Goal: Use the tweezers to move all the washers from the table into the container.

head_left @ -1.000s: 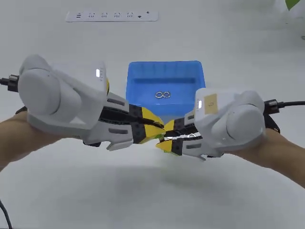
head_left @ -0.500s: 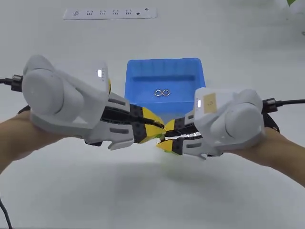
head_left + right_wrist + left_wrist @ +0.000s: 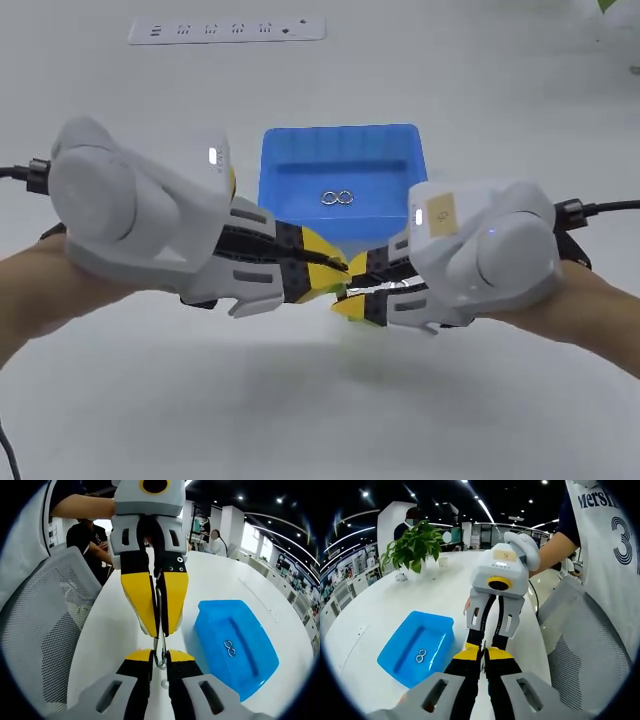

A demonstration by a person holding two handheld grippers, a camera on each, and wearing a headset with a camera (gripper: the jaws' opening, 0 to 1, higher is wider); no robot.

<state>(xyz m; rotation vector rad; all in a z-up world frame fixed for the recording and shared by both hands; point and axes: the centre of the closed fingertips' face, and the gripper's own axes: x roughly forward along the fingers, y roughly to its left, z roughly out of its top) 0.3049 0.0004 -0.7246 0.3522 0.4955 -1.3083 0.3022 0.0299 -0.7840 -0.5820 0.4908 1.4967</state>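
Currently I read both tools as clamped: the left gripper [image 3: 322,268] and the right gripper [image 3: 352,292] meet nose to nose at the middle of the head view. In the right gripper view each pair of jaws looks pinched in on the tweezers [image 3: 159,642], which bridge the small gap between them. The tweezers' long axis runs straight up that frame, from my right jaws at the bottom to the left jaws coming down from the top. In the head view that is roughly left to right across the table [image 3: 300,400]. Which end carries the tips I cannot tell, since both ends are buried in jaws. They are a thin, springy steel strip, so I judge they would twist or slide if caught by one edge. A hold across the flat sides near mid-length, leaving the tips free, would suit. Two washers [image 3: 338,198] lie flat and touching, side by side, on the floor of the blue container [image 3: 340,150], just above the grippers in the head view. What looks like one more washer [image 3: 164,683] lies on the table low in the right gripper view, between my right jaws. Being round, they have no long axis; each lies flat with its hole facing up. I expect them to be light, hard and slick, apt to skid or flip, so pinching across the rim through the hole seems safest.
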